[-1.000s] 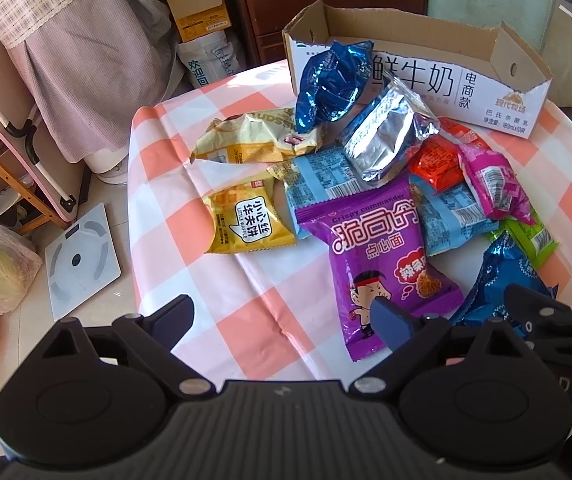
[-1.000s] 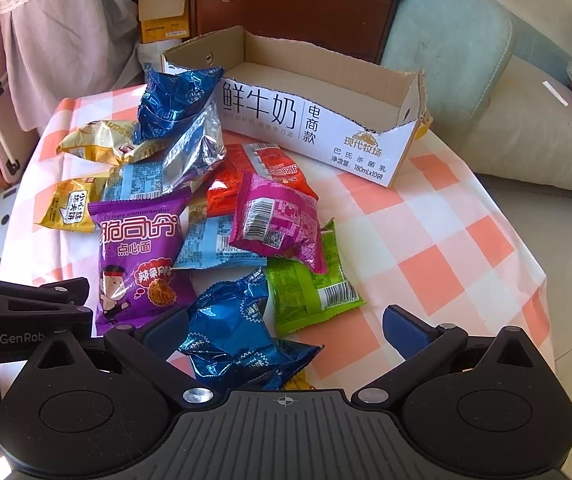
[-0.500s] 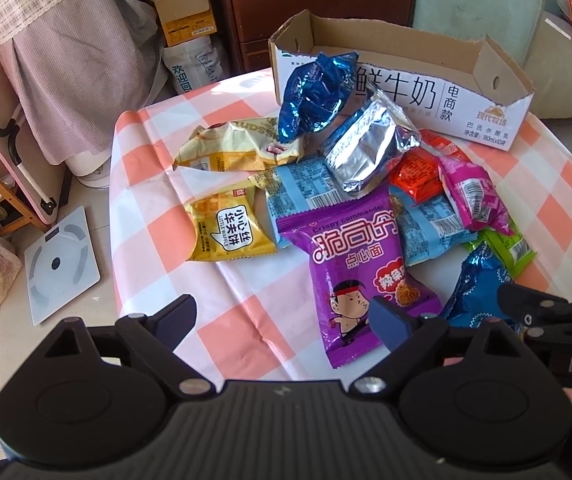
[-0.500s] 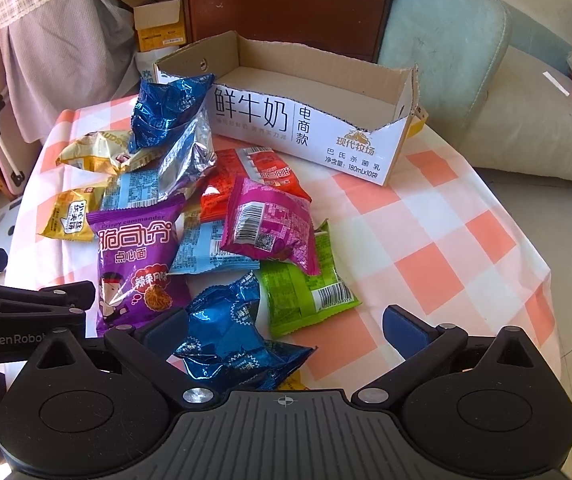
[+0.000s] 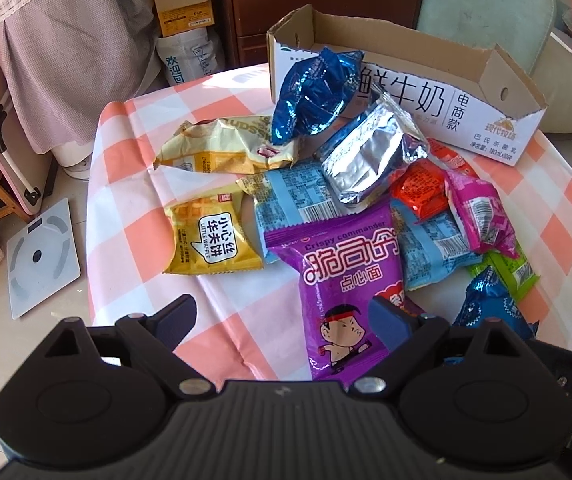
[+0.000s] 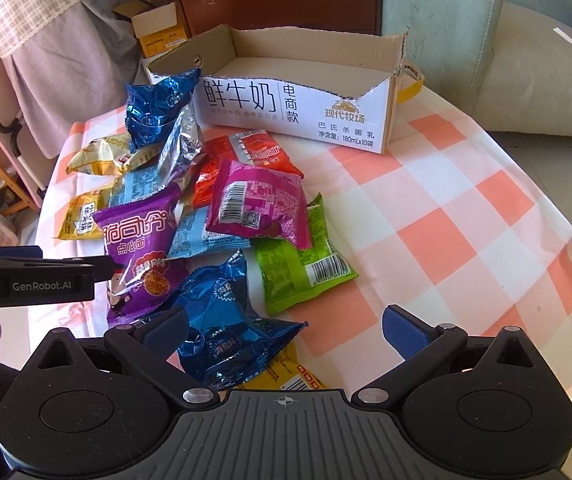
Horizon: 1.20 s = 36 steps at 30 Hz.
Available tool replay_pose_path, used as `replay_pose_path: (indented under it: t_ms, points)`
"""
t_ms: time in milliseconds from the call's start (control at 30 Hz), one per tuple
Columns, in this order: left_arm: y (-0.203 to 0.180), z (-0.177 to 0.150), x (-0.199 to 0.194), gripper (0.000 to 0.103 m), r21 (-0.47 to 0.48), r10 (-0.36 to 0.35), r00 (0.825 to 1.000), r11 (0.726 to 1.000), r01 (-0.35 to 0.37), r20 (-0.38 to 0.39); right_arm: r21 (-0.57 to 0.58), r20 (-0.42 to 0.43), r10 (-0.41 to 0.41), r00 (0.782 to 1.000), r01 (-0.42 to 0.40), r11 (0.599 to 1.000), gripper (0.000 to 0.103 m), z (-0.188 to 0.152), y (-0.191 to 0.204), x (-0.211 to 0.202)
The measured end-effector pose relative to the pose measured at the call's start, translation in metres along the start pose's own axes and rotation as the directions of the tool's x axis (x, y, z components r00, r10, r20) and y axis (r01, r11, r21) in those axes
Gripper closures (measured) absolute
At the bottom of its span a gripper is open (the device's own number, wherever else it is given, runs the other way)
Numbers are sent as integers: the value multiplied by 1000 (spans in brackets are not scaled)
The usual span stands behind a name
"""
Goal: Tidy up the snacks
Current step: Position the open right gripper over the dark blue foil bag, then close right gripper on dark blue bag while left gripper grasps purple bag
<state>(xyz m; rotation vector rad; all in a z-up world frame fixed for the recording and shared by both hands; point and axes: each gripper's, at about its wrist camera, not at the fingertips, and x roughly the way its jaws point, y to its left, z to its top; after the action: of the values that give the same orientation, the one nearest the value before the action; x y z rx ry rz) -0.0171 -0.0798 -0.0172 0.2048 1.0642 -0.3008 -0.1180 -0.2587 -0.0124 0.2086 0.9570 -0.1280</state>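
Note:
Several snack packets lie heaped on a pink-and-white checked tablecloth (image 5: 134,240) in front of an open cardboard box (image 6: 298,112) (image 5: 446,104), which looks empty. My left gripper (image 5: 284,316) is open above the near end of a purple packet (image 5: 342,280) (image 6: 138,248), without touching it; it enters the right wrist view as the left gripper (image 6: 46,276) from the side. My right gripper (image 6: 286,330) is open, low over a crumpled blue packet (image 6: 226,320) (image 5: 486,304) by its left finger. A pink packet (image 6: 262,204) and a green packet (image 6: 298,272) lie beyond.
A yellow waffle packet (image 5: 210,240), a silver packet (image 5: 370,160) and a second blue packet (image 5: 314,92) leaning on the box fill the left of the heap. The cloth's right half (image 6: 466,220) is bare. A scale (image 5: 42,256) lies on the floor; a cushion (image 6: 526,92) is behind.
Both views have drawn closer to the heap. The right gripper has moved in over the near blue packet. The left gripper's finger now reaches over the purple packet.

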Motion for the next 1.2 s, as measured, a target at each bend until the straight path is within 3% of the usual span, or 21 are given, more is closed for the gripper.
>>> replay_pose_path:
  t_ms: [267,500,733,833,900,1033,1200]
  points:
    - [-7,6,13,10,-10,-31,1000,999,31,-6,-120,-12,53,999,-54,991,0,-4,21,9]
    - [-14,11,26,8,-27,-57,998,998,56,-17,-216,-15,7,1000,-10,976,1,-7,36,22]
    - [-26,9,36,6,12,-56,998,998,57,-30,-231,-20,-13,1000,9,973,6,-7,39,30]
    - [-29,4,39,6,30,-45,998,998,46,-41,-233,-30,-24,999,16,972,17,-7,40,34]
    - [-29,2,39,9,34,-49,998,998,50,-42,-225,-41,-11,999,1,974,30,-7,40,36]
    - [-26,-3,37,35,32,-96,994,995,97,-46,-217,-37,22,999,-30,976,49,-8,39,34]
    - [-23,-5,33,36,39,-95,995,995,97,-40,-206,-18,45,999,-47,977,54,-7,38,31]
